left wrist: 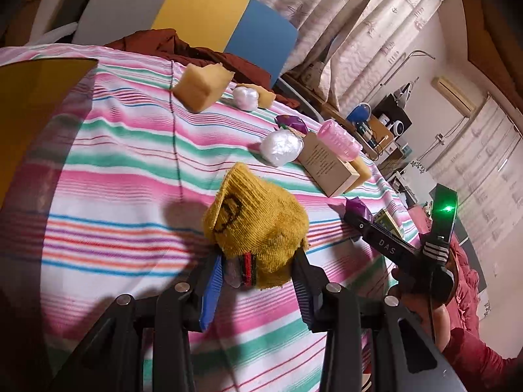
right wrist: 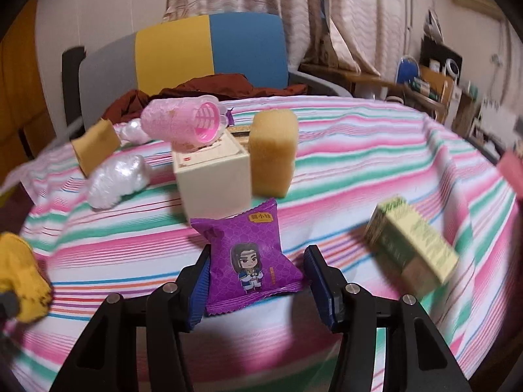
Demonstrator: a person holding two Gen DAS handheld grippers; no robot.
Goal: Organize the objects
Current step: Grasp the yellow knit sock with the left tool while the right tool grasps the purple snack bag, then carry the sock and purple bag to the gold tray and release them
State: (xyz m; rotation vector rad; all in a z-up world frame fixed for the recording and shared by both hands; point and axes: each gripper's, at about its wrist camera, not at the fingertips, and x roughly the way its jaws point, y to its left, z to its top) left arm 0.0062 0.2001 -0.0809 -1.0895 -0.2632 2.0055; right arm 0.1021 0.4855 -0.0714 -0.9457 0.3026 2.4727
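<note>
My left gripper (left wrist: pixel 256 272) is shut on a yellow knitted sock (left wrist: pixel 258 225) and holds it over the striped cloth (left wrist: pixel 114 170). The sock also shows at the left edge of the right wrist view (right wrist: pixel 19 281). My right gripper (right wrist: pixel 258 281) is open, its jaws on either side of a purple snack packet (right wrist: pixel 251 261) that lies on the cloth; the left finger looks close to the packet's edge. Behind it stand a cream box (right wrist: pixel 212 176) with a pink hair roller (right wrist: pixel 183 124) on top and a yellow sponge (right wrist: pixel 273 153).
A green box (right wrist: pixel 412 248) lies to the right. White plastic balls (right wrist: pixel 114 179), more sponges (left wrist: pixel 202 86) and another purple packet (left wrist: pixel 292 122) lie further back. A multicoloured chair (right wrist: pixel 209 55) with a brown cloth stands behind. The table edge falls away at the right.
</note>
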